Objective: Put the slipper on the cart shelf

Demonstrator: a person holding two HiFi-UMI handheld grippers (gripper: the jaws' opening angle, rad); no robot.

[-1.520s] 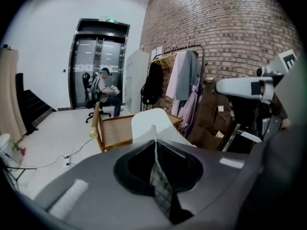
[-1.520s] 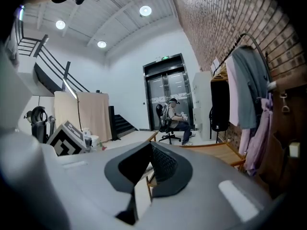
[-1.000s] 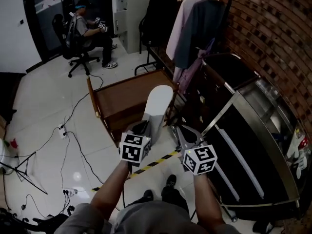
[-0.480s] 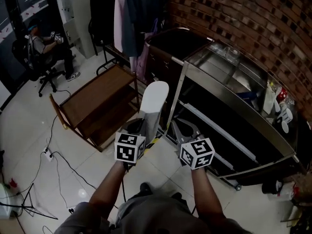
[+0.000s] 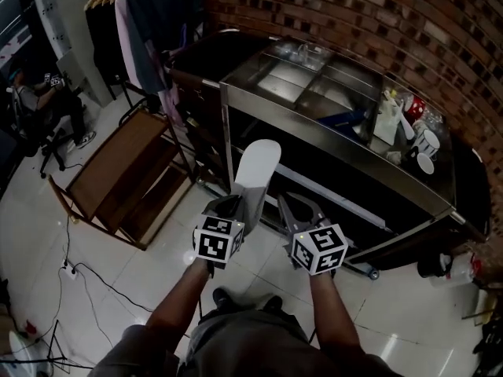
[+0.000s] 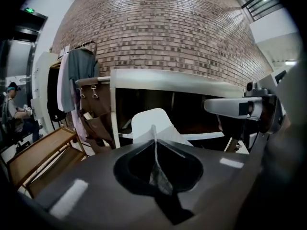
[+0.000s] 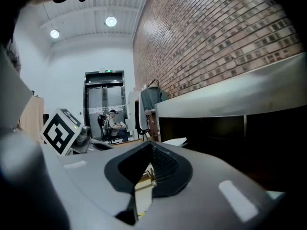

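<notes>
A white slipper (image 5: 256, 171) sticks up and forward from my left gripper (image 5: 235, 204), which is shut on its near end. In the left gripper view the slipper (image 6: 152, 122) rises past the closed jaws, a thin edge pinched between them. My right gripper (image 5: 293, 208) hovers just right of it, jaws together and holding nothing; in its own view the tips (image 7: 152, 146) meet. The steel cart (image 5: 343, 157) stands straight ahead, its dark lower shelf (image 5: 334, 193) beyond the slipper's toe. Its rim (image 6: 172, 76) crosses the left gripper view.
Bottles, cups and a cloth crowd the cart's top at right (image 5: 407, 122). A wooden rack (image 5: 118, 175) stands on the floor at left, hanging clothes (image 5: 145, 30) behind it. Cables (image 5: 86, 277) trail over the tiles. A person sits far left (image 5: 38, 100). Brick wall behind.
The view has swung from the wooden rack round to the steel cart, which now faces me. Both grippers keep their places; the slipper stays held.
</notes>
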